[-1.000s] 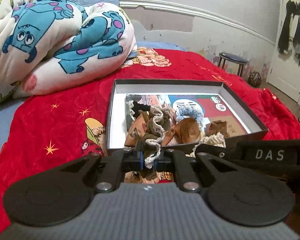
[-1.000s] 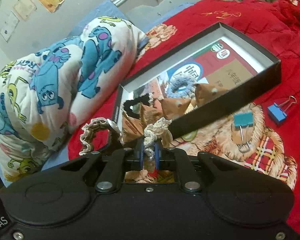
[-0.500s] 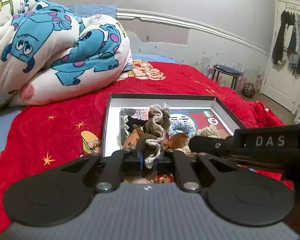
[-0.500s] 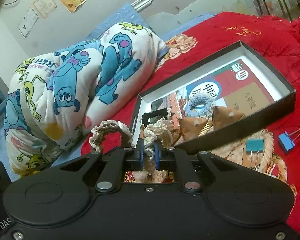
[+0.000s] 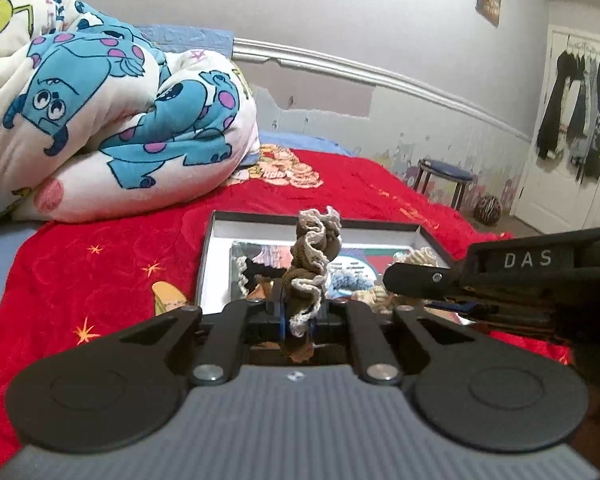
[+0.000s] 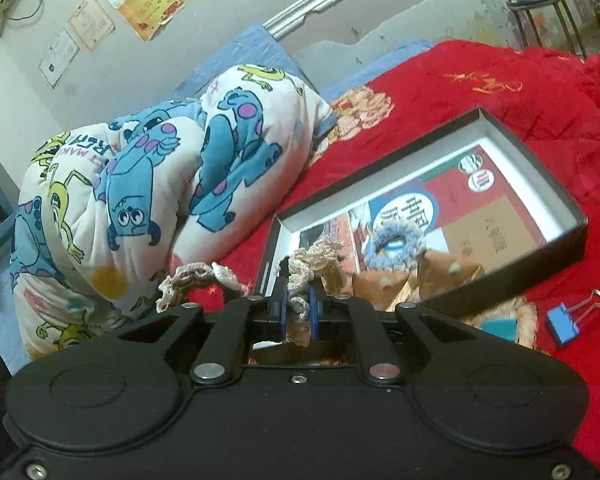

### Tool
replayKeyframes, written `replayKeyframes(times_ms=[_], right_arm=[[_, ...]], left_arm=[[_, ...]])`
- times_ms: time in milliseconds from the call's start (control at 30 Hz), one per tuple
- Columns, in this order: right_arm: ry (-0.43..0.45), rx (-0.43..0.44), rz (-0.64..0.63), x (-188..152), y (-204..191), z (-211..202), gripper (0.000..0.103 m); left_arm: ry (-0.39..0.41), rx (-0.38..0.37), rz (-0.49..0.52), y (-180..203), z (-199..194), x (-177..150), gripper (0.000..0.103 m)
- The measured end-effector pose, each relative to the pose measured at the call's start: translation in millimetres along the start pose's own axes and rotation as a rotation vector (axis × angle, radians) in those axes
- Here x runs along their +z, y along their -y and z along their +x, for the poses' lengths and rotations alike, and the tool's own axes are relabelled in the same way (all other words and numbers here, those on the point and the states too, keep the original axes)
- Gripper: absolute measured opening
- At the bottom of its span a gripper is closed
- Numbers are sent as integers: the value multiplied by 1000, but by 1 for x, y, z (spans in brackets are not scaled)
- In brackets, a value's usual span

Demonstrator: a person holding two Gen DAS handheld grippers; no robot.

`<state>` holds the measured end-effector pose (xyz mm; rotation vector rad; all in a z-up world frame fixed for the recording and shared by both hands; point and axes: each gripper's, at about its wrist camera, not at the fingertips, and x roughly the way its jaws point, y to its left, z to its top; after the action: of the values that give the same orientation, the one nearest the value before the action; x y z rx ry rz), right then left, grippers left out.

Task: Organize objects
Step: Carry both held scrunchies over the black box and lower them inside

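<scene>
You are gripping a brown scrunchie in the left gripper and a cream scrunchie in the right gripper, jaws nearly closed on thin frills that are risking slipping free above the box.

Left wrist: low, close behind its gripper, facing the box and far wall. Right wrist: higher, tilted, same closeness. Shared: box, quilt, stool.

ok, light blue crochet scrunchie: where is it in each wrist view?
Left wrist: light blue crochet scrunchie mid-frame, in the black box, right of the brown scrunchie held by the left gripper.
Right wrist: right of centre, in the same box.
Shared landmark: monster-print quilt.
</scene>
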<state>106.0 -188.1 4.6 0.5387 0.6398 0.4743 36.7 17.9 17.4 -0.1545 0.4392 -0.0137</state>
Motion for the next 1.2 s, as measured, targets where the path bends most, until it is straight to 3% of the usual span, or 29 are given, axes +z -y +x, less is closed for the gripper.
replayKeyframes(times_ms=[500, 700, 933, 1200], right_arm=[[117, 33, 64, 50, 36, -15, 11], [139, -34, 35, 79, 63, -18, 11], [76, -77, 71, 78, 98, 6, 11], [55, -130, 130, 68, 126, 20, 11]], left_arm=[[108, -51, 8, 13, 25, 43, 13], [143, -85, -11, 20, 55, 71, 13], [59, -187, -24, 44, 98, 54, 14], [-47, -204, 77, 79, 126, 10, 15]])
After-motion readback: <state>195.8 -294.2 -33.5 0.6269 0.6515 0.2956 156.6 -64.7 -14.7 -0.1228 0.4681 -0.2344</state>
